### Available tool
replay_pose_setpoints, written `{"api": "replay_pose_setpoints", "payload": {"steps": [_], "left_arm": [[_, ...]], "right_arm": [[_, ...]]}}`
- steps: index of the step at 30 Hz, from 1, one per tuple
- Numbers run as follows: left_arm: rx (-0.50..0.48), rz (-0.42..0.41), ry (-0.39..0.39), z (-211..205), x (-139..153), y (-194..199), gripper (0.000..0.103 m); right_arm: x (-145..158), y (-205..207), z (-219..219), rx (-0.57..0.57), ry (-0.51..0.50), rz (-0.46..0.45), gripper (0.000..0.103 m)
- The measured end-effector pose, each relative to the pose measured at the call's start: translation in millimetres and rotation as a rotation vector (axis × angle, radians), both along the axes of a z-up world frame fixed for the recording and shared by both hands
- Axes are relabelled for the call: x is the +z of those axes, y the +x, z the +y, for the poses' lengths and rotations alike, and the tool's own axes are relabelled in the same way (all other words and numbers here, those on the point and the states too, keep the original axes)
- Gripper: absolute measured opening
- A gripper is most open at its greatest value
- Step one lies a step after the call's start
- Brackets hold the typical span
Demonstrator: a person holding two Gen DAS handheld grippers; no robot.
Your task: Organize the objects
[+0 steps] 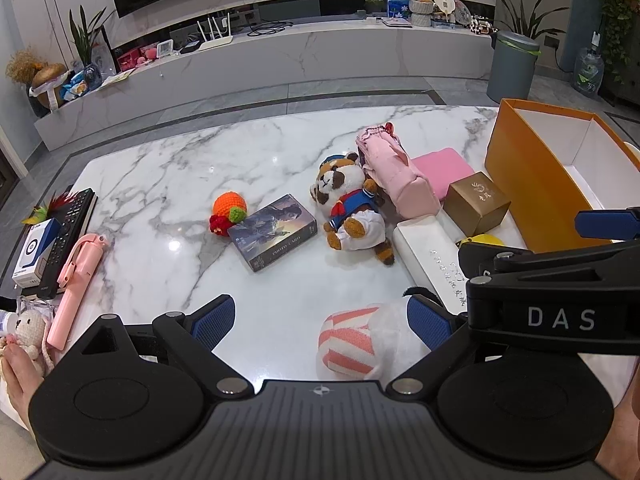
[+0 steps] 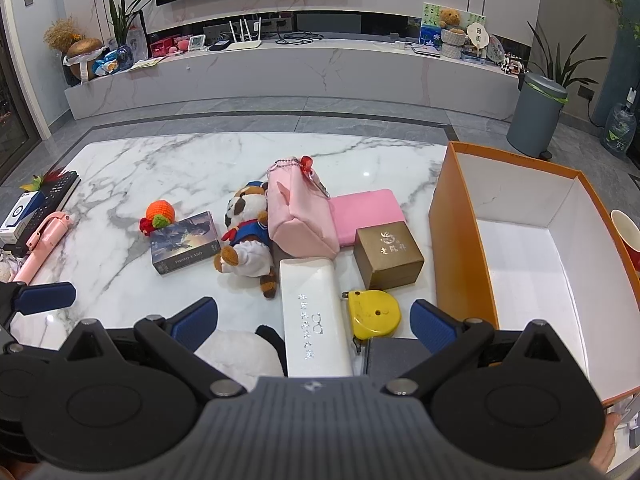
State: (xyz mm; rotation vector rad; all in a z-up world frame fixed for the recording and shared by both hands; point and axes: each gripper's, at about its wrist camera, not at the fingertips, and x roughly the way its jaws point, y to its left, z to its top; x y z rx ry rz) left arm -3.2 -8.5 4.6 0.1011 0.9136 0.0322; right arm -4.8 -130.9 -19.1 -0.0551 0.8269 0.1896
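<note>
My left gripper (image 1: 320,320) hangs open just above the marble table (image 1: 168,184), with a pink-striped white plush (image 1: 352,344) between its fingers, untouched. My right gripper (image 2: 316,322) is open too, over a white glasses case (image 2: 314,300), a yellow tape measure (image 2: 374,312) and a grey box (image 2: 396,356). Farther back lie a red panda plush (image 2: 248,236), a photo card box (image 2: 186,242), a crochet orange (image 2: 158,216), a pink pouch (image 2: 298,216), a pink flat box (image 2: 368,210) and a gold box (image 2: 388,254). An open orange box (image 2: 460,240) stands at the right, nothing in it.
At the table's left edge lie a pink selfie stick (image 1: 76,276), a black remote (image 1: 68,232), a small blue-and-white box (image 1: 34,252) and a small knitted bear (image 1: 30,328) beside a hand (image 1: 16,376). A red cup (image 2: 628,236) stands right of the orange box.
</note>
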Motion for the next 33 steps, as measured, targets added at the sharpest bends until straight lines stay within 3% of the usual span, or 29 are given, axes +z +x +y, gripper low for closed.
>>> {"api": "replay_pose_setpoints", "payload": {"steps": [18, 24, 27, 33], "left_arm": [[-0.018, 0.017, -0.016, 5, -6, -1, 0.103], [-0.032, 0.058, -0.042, 11, -23, 6, 0.103], [-0.043, 0.075, -0.06, 12, -30, 7, 0.103], [-0.04, 0.128, -0.085, 5, -44, 9, 0.103]], "right_arm": [[-3, 2, 1, 0.014, -0.004, 0.006, 0.102], [-9, 19, -3, 0.225, -0.056, -0.003, 0.102], [-12, 31, -13, 0.235, -0.102, 0.012, 0.102], [-25, 52, -37, 0.194, -0.053, 0.107, 0.102]]}}
